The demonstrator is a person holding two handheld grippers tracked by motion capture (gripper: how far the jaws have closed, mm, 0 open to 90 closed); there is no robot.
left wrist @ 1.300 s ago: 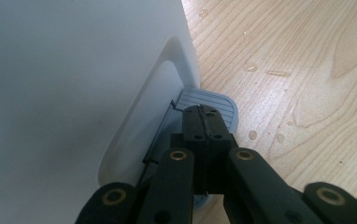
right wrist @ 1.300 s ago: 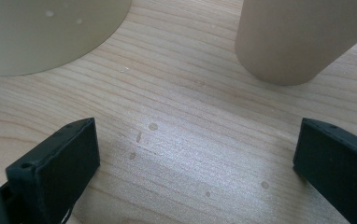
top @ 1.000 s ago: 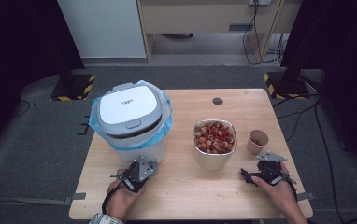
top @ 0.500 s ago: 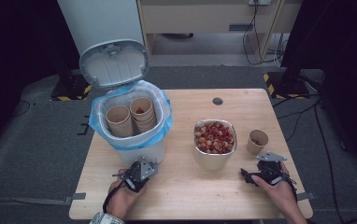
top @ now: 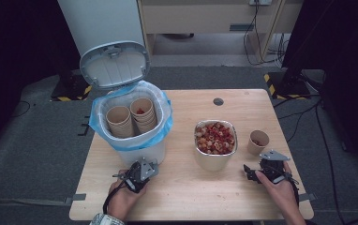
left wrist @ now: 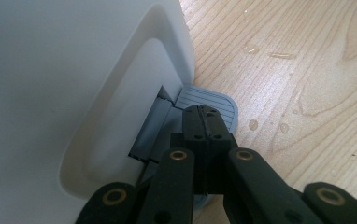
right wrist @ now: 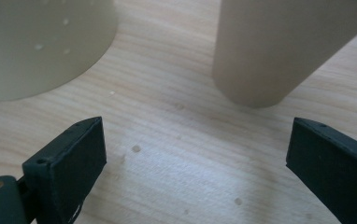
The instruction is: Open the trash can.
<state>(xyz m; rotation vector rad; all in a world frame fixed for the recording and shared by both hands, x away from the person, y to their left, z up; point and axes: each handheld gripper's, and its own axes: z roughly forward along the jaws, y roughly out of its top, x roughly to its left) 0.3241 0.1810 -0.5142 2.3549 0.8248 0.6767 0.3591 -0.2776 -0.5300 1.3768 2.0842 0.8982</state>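
Grey carpet surrounds a light wooden table (top: 186,197) that fills the lower middle of the high view, with dark curtains at both sides and a white column at the upper left.

On the left half of the table stands a white pedal bin (top: 146,152) lined with a blue bag (top: 165,129), its grey lid (top: 114,65) swung up and back. Inside it stand stacks of brown paper cups (top: 142,110).

At the lower left, the left gripper (top: 137,173) sits just in front of the bin's base. In the left gripper view its jaws are pressed together with nothing between them, and their tips rest on the bin's grey ribbed foot pedal (left wrist: 209,100), which juts onto the wood.

Right of centre sits a metal bowl (top: 214,161) of red and pale food pieces, and just beside it, farther right, a single paper cup (top: 258,142).

At the lower right, the right gripper (top: 252,172) lies near that cup. In the right gripper view its jaws stand wide apart, having just closed a little, with bare wood between them; the cup (right wrist: 279,51) rises at the upper right and the bowl (right wrist: 41,46) at the upper left.
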